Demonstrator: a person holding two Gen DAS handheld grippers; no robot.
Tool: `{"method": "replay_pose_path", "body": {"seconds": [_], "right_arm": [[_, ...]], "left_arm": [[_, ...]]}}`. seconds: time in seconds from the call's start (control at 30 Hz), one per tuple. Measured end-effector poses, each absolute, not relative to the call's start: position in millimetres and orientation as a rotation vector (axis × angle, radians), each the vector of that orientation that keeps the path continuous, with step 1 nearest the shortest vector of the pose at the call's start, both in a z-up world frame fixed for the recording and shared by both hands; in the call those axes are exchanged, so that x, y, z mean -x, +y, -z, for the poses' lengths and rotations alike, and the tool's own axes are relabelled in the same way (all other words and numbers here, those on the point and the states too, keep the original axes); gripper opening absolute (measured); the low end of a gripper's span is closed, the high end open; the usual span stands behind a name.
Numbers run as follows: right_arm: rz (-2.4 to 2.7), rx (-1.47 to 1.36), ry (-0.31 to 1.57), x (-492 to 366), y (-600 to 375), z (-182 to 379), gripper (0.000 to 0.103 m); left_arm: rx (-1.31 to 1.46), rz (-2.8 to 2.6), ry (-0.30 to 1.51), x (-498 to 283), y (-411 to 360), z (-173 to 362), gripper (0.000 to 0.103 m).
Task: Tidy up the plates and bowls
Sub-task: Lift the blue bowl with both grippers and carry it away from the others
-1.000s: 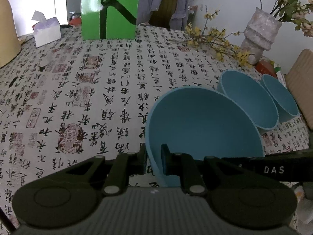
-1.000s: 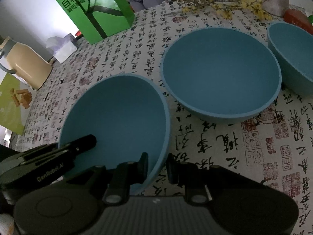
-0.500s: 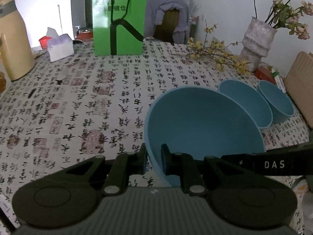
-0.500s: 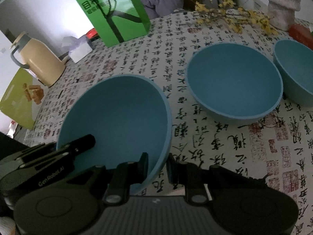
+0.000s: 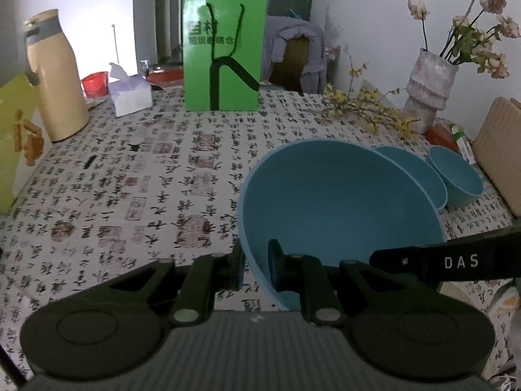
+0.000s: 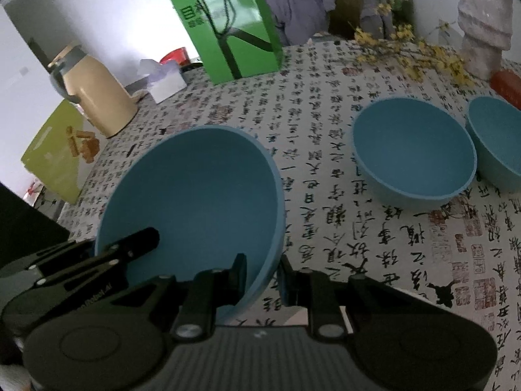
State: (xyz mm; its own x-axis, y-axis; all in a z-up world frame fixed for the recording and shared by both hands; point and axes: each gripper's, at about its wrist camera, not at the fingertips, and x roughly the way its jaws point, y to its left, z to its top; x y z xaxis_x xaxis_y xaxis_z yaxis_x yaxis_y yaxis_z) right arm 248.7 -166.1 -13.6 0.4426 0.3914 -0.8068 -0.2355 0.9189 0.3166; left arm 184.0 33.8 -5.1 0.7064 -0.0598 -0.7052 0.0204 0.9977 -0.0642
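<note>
While a green paper bag point(image 5: 223, 53), a cream jug point(image 5: 53, 76) and a tissue box point(image 5: 130, 93) are lining the far edge of the table point(image 5: 130, 179), both tongs are gripping one large blue bowl point(image 5: 338, 208): the left tongs point(image 5: 255, 265) are pinching its near rim, the right tongs point(image 6: 262, 275) its opposite rim. Smooth, matte and empty, it is hanging tilted above the calligraphy-print cloth, near two smaller blue bowls point(image 6: 413, 150) sitting toward the right edge.

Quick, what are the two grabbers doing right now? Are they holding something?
Left gripper: shut on the rim of the large blue bowl.
Right gripper: shut on the opposite rim of the same large blue bowl.
</note>
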Motion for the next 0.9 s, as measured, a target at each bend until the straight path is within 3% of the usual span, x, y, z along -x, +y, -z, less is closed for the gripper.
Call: {"method": "replay_pose_path", "body": {"seconds": [0.9], "right_arm": [[-0.556, -0.080, 1.059, -199, -70, 10, 0.019]], "left_arm": [[0.107, -0.121, 0.755, -104, 122, 0, 0.015]]}}
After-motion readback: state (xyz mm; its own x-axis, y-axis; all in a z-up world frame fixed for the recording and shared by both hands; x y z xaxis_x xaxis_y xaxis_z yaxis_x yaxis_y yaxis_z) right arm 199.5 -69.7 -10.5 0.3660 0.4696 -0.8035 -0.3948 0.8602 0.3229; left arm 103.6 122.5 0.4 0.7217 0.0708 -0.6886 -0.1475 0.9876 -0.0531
